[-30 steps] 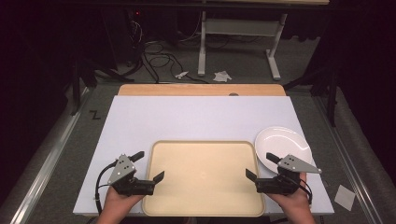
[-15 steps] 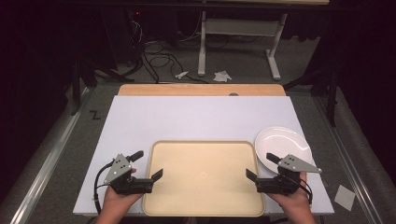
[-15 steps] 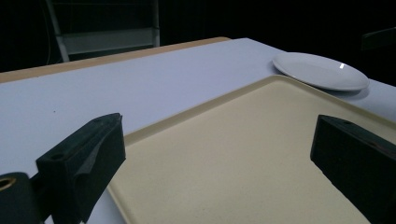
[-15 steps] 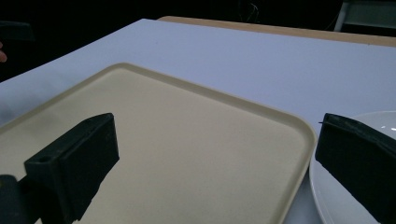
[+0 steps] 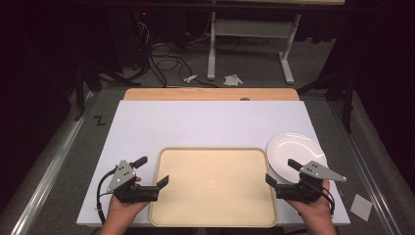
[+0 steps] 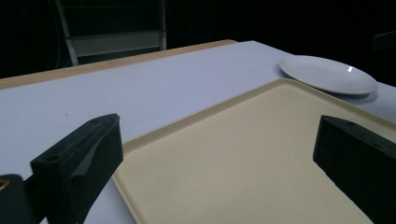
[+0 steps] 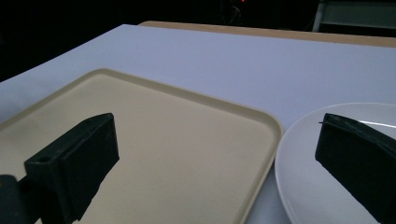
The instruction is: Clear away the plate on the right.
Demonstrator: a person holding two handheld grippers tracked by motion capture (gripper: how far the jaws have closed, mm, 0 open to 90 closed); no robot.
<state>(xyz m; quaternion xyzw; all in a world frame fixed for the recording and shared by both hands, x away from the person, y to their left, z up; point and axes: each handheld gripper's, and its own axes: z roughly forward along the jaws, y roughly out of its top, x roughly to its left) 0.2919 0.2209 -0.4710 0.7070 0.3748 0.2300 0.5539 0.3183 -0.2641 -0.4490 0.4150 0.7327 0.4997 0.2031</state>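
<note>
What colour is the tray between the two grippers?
The tray is a plain pale beige, with no pattern; the high view shows it best.

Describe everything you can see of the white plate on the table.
The white plate is round, shallow and glossy, ceramic by its look, and empty. It lies flat on the white table, right of the beige tray and near its far right corner. One jaw of the open right tongs hangs over its near edge; contact is unclear.

The far half of the white table [image 5: 205,122] lies open; tray [image 5: 213,186] and plate [image 5: 293,154] crowd the near edge.
</note>
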